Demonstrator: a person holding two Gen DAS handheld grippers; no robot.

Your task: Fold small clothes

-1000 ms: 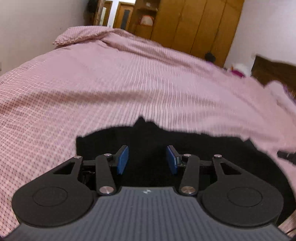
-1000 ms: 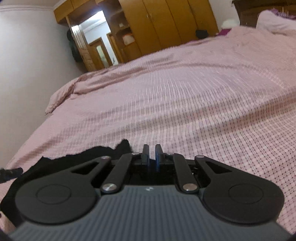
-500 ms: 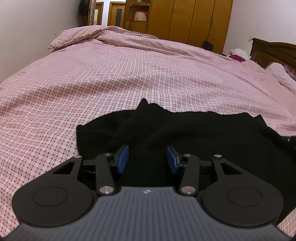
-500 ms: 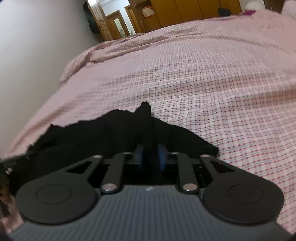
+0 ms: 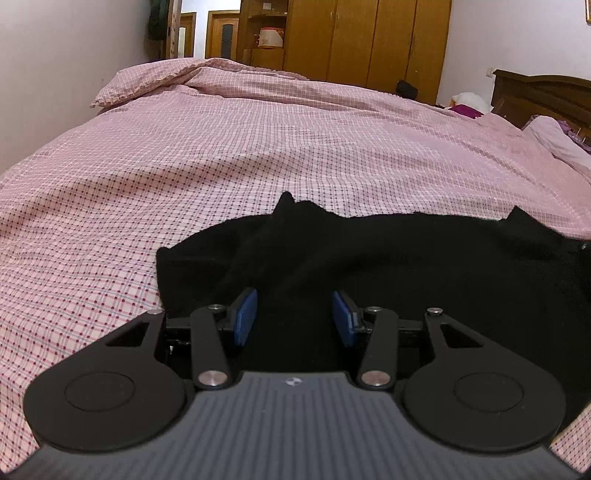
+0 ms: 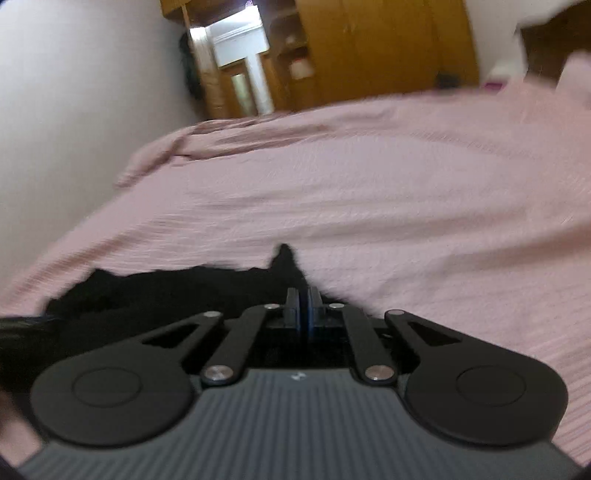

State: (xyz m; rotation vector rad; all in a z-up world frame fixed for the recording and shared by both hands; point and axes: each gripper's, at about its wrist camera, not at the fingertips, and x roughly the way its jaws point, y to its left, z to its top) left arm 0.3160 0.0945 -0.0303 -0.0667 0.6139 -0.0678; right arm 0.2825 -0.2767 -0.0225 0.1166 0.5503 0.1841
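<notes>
A small black garment (image 5: pixel 388 254) lies on the pink checked bedspread (image 5: pixel 258 147), spread wide from left to right. My left gripper (image 5: pixel 294 314) is open, its blue pads on either side of the cloth near the garment's left end. My right gripper (image 6: pixel 303 301) is shut on the garment's right corner; a black point of the garment (image 6: pixel 284 258) sticks up just beyond the fingers. The right wrist view is blurred by motion.
The bed fills both views. A bunched fold of the cover (image 5: pixel 177 81) lies at the far left. Wooden wardrobes (image 5: pixel 369 40) and a doorway (image 5: pixel 218 33) stand behind. A dark headboard (image 5: pixel 543 96) and pillow (image 5: pixel 554 136) are at the right.
The right gripper opened a little half a second ago and has shut again on the cloth's corner while moving. The left gripper stays open over the garment; more of the cloth shows now.
</notes>
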